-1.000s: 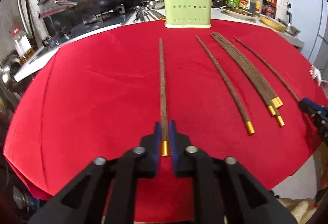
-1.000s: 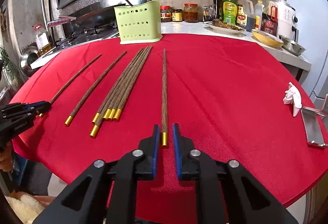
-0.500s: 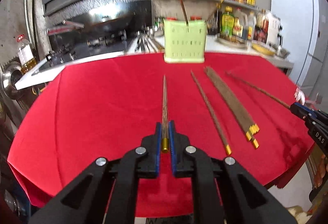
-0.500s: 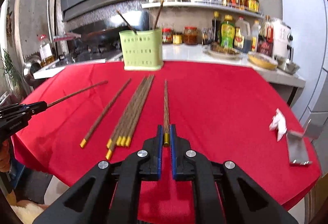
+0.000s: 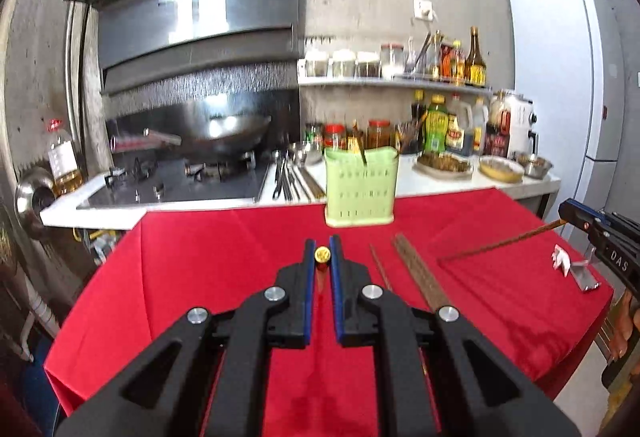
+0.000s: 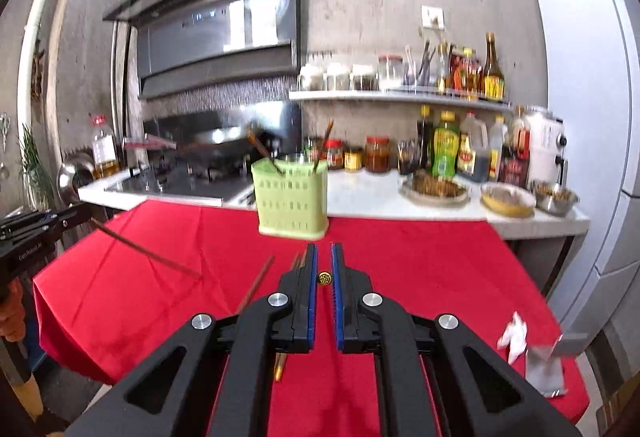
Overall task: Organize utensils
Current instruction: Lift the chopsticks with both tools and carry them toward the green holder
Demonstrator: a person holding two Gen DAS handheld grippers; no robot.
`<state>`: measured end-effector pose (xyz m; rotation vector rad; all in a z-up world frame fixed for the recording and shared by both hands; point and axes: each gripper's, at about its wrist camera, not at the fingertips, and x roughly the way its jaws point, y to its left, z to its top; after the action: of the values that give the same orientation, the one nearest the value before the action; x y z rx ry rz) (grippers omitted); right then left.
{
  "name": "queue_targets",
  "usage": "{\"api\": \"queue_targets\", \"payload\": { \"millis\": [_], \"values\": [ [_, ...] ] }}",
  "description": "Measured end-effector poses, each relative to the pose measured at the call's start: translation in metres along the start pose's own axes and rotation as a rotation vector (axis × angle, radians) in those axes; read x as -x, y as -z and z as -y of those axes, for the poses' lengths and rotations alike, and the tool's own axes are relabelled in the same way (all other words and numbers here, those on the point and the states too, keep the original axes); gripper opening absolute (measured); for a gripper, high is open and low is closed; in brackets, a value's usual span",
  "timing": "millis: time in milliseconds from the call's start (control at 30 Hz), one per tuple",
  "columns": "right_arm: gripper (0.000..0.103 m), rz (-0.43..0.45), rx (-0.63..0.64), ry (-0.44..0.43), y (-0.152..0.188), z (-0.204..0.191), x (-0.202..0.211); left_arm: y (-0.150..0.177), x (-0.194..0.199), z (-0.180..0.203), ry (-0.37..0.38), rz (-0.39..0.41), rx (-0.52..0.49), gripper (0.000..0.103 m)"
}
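A red cloth covers the kitchen table. Each claw, left gripper and right gripper, pinches one chopstick by its gold cap, tips hanging toward the cloth, short of the green holder. Carry both over its rim upright, I judge, then release.

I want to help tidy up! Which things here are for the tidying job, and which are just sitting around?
For the job: left gripper and right gripper, each shut on a chopstick; loose chopsticks on the red cloth; green holder.

Just lying about: wok, sauce bottles, food dishes, crumpled tissue.
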<state>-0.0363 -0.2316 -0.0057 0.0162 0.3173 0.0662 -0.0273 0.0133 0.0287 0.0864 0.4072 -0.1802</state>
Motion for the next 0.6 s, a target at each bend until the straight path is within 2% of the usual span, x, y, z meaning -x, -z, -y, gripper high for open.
{"api": "queue_targets", "payload": {
  "millis": [200, 333, 600],
  "values": [
    [0.007, 0.045, -0.005, -0.023, -0.037, 0.003, 0.003, -0.022, 0.004, -0.002, -0.001, 0.05, -0.003, 0.007],
    [0.007, 0.055, 0.008, -0.019, -0.055, 0.003, -0.002, -0.029, 0.0, -0.004, 0.005, 0.056, -0.006, 0.007],
    [0.007, 0.054, 0.029, 0.002, -0.051, 0.001, -0.016, -0.026, -0.009, -0.005, 0.01, 0.046, -0.011, 0.007]
  ]
}}
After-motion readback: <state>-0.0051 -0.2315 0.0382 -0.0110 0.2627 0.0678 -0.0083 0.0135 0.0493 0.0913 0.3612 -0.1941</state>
